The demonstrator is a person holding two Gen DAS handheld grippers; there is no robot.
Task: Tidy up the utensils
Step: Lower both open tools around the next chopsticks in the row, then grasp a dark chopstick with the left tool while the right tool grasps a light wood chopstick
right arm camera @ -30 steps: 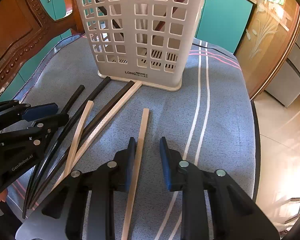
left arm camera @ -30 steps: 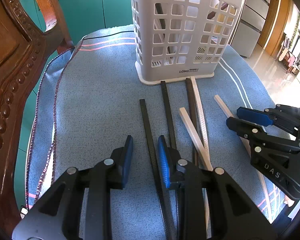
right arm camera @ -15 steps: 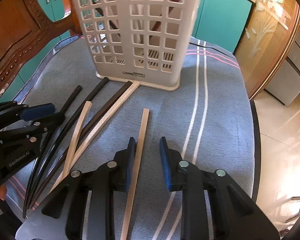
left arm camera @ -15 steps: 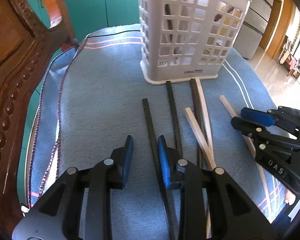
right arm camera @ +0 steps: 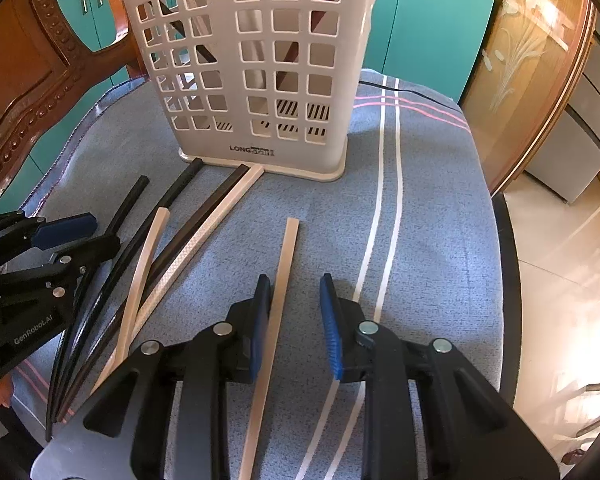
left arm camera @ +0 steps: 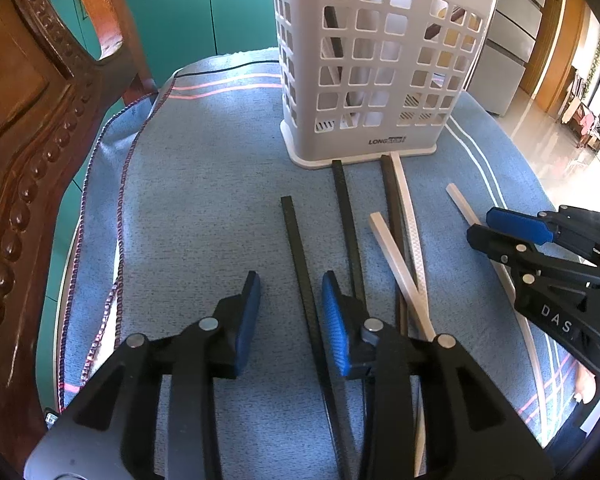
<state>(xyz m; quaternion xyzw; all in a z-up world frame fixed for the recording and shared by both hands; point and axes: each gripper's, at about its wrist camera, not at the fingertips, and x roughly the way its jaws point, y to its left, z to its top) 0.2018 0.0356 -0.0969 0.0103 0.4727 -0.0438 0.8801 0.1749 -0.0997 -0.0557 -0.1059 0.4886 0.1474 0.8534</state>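
The left gripper (left arm camera: pixel 290 312) hangs low over the blue cloth (left arm camera: pixel 204 208) with its jaws apart, straddling the leftmost black chopstick (left arm camera: pixel 296 240) without pinching it. The right gripper (right arm camera: pixel 294 320) is likewise spread, and a pale wooden chopstick (right arm camera: pixel 280 292) lies between its fingers, close to the left pad. More black and light chopsticks (right arm camera: pixel 180 240) fan across the cloth between the two grippers, their far tips near the base of the white perforated utensil holder (right arm camera: pixel 256 80), which already contains several sticks.

Bright daylight, sharp fisheye frames

Sun glares off the floor (right arm camera: pixel 560 248) at right; the holder (left arm camera: pixel 380 60) glows backlit, casting soft shadow on the cloth (left arm camera: pixel 204 184); edges bend and darken into black corners.
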